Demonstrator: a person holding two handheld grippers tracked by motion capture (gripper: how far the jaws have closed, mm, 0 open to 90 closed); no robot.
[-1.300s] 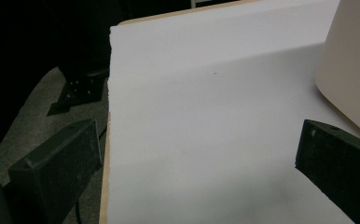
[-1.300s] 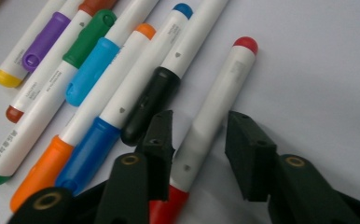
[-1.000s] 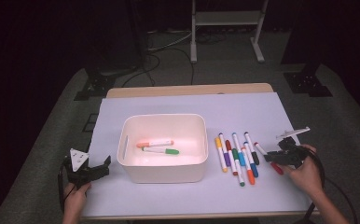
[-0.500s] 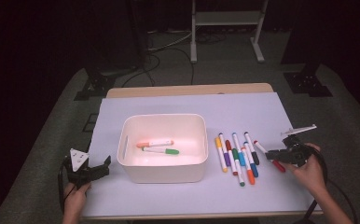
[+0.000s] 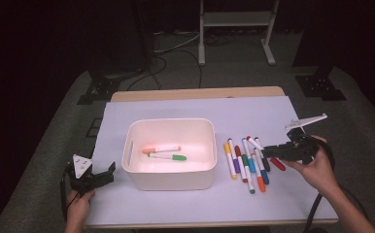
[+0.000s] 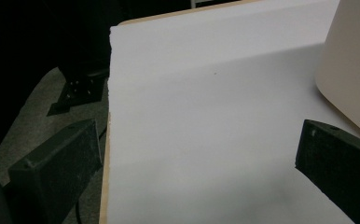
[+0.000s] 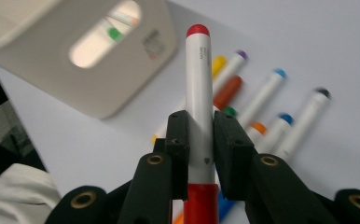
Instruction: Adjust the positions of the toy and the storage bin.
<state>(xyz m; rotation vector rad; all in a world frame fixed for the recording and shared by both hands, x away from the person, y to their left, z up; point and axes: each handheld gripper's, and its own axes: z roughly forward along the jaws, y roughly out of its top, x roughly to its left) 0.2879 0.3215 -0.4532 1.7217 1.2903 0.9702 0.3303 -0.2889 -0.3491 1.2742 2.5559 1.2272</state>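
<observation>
Currently, the red-capped marker is pinched between the pads of the right gripper, clamped across its white barrel near the red rear end. It is held above the table, over the row of loose markers that lies to the right of the white bin.

In the right gripper view, the long axis of the held marker is seen running straight out along the jaws, cap end forward, and that end is directed toward the near wall of the bin. In the high view, the bin is placed to the left of the right gripper, with the row of markers between them. A sideways carry toward the bin is therefore judged to be required, ending above its open top, where an orange marker and a green marker already lie.

The left gripper is held at the left table edge with its jaws spread and nothing between them. It is placed beside the bin, but the load is borne by the right hand.
</observation>
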